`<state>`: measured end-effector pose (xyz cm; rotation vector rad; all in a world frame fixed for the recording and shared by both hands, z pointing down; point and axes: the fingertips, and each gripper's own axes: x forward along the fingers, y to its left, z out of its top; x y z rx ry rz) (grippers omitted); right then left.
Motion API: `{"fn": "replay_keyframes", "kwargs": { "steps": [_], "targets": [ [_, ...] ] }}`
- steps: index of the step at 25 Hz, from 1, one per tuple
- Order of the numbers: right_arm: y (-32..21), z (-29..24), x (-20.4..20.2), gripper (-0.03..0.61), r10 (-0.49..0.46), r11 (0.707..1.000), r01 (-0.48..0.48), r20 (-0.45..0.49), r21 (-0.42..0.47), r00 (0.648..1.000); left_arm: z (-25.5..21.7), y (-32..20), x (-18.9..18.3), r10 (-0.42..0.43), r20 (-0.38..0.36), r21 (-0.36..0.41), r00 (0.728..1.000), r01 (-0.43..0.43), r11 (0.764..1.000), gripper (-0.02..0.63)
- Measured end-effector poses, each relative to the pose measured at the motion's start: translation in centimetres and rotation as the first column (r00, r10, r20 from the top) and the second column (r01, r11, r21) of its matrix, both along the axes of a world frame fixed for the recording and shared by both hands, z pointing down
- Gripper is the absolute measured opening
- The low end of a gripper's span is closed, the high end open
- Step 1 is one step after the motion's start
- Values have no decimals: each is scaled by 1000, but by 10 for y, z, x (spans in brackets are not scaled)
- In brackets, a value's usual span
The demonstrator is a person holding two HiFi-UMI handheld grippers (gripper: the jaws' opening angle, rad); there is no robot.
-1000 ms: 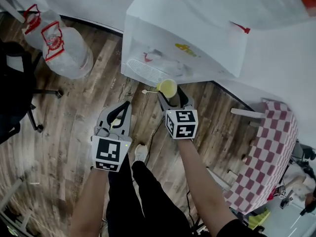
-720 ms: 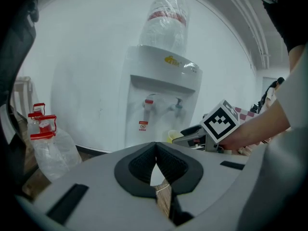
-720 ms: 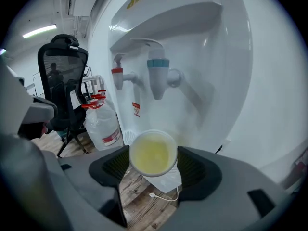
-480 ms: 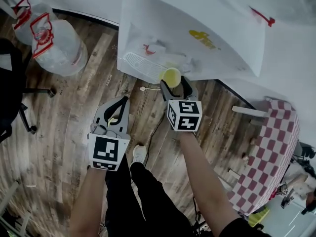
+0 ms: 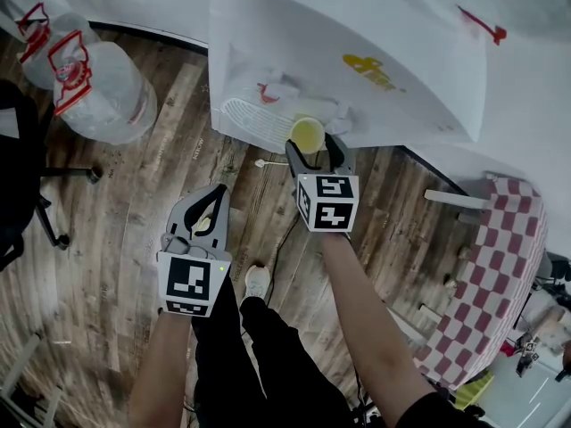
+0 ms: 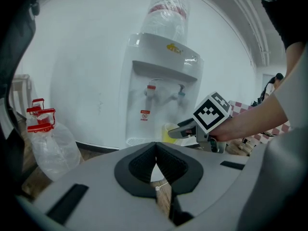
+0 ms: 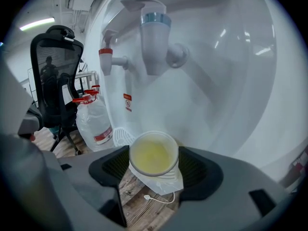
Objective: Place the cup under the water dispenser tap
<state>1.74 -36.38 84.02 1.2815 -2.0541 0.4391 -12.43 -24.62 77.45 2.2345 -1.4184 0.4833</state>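
A translucent yellow cup (image 5: 307, 135) is held upright in my right gripper (image 5: 309, 146), which is shut on its sides. In the right gripper view the cup (image 7: 154, 154) sits between the dark pads, lower than the blue tap (image 7: 155, 42) and a little short of it. The red tap (image 7: 107, 57) is further left. The white water dispenser (image 5: 357, 52) has a ribbed drip tray (image 5: 250, 116) just left of the cup. My left gripper (image 5: 214, 199) hangs back over the floor, shut with nothing in it; its pads (image 6: 166, 165) meet.
A large water bottle (image 5: 98, 78) with a red label lies on the wooden floor to the left. A black office chair (image 7: 55, 71) stands behind it. A red-checked table (image 5: 495, 275) is at the right. A thin white cable (image 5: 268, 163) lies before the dispenser.
My right gripper has carried the cup forward to the dispenser's front, closer beneath the taps. The left gripper has dropped back a little.
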Motion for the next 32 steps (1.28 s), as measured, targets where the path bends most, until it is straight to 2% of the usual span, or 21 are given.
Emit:
{"fn": "replay_keyframes", "kwargs": {
  "steps": [12, 16, 20, 21, 24, 27, 30, 32],
  "targets": [
    [14, -4, 8, 336, 0, 999, 1, 17, -39, 1000, -16, 10, 1, 8, 36, -15, 999, -7, 1000, 14],
    [35, -28, 15, 334, 0, 999, 2, 34, -43, 999, -41, 22, 4, -10, 40, -17, 999, 11, 1000, 14],
    [64, -62, 17, 333, 4, 998, 3, 120, -56, 993, -82, 34, 4, -35, 58, 1, 998, 35, 999, 14],
    [69, -73, 18, 320, 1, 999, 6, 140, -51, 990, -95, 36, 5, -42, 62, 10, 997, 41, 999, 14],
    [91, -107, 21, 199, -27, 999, 34, 179, -38, 983, -133, 49, 15, -58, 73, 27, 996, 56, 998, 14],
    [118, -141, 27, 114, -57, 997, 67, 212, -40, 976, -169, 69, 29, -60, 88, 29, 994, 57, 998, 14],
    [146, -176, 37, 47, -75, 995, 89, 249, -47, 966, -203, 94, 45, -61, 99, 22, 993, 59, 998, 14],
    [162, -195, 45, 29, -78, 994, 97, 276, -55, 958, -222, 112, 53, -77, 92, 11, 993, 77, 997, 14]
  ]
}}
